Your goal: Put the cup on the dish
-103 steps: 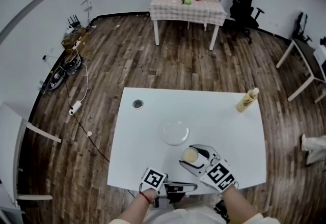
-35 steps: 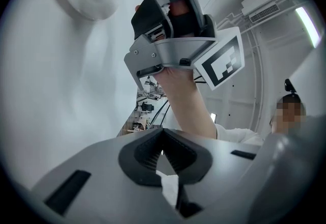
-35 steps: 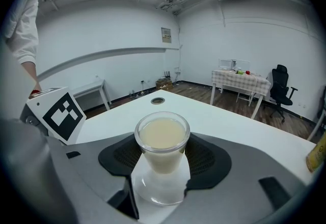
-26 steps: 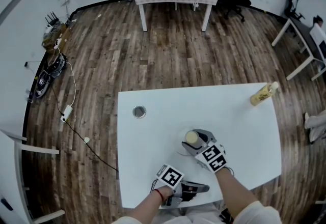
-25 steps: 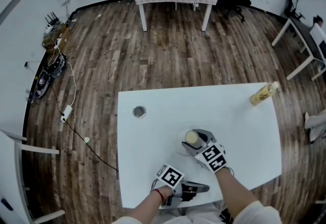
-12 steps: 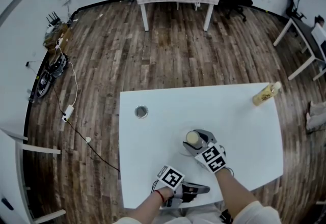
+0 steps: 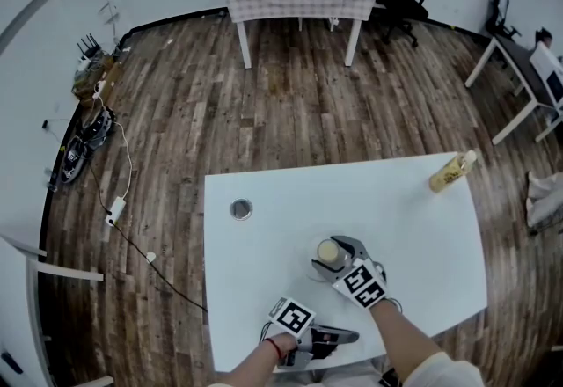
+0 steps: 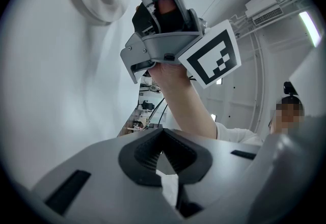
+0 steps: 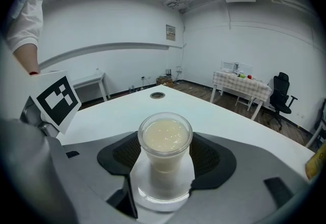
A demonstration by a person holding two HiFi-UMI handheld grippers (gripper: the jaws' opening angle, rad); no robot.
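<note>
Low in the middle of the head view, near the front edge of the white table [image 7: 264, 288], the left gripper [image 7: 337, 338] has its jaws pressed together on nothing. Just up and to the right, the cup [image 9: 165, 149] of pale liquid stands upright on the dish [image 9: 162, 198]. The right gripper [image 7: 338, 253] is clamped on the cup's sides. A bottle [image 7: 449, 172] is at the table's right edge.
</note>
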